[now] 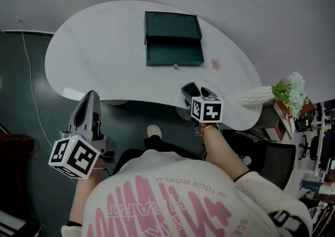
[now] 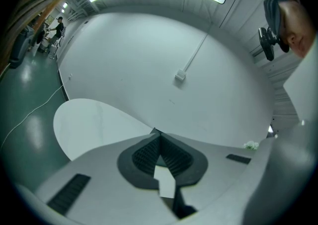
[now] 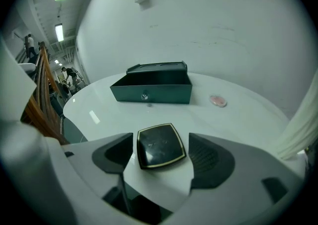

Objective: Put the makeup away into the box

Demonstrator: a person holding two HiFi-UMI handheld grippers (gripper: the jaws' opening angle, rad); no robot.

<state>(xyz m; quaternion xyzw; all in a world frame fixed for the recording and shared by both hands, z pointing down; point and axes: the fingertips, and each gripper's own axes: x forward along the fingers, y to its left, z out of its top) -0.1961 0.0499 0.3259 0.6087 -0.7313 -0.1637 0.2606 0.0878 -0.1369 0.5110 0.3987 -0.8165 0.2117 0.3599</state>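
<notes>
Compact lies flat by the table's near edge, short of the box. Left gripper: closed, empty, off the table. Right gripper: jaws apart astride the compact, not touching it. It is likely light, rigid, glossy-slick and crackable; pinch its opposite side edges squarely.

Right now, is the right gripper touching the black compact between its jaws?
Apart. The right gripper view shows the right gripper open, the black compact lying flat on the table, and a thin strip of table between it and each pad.
</notes>
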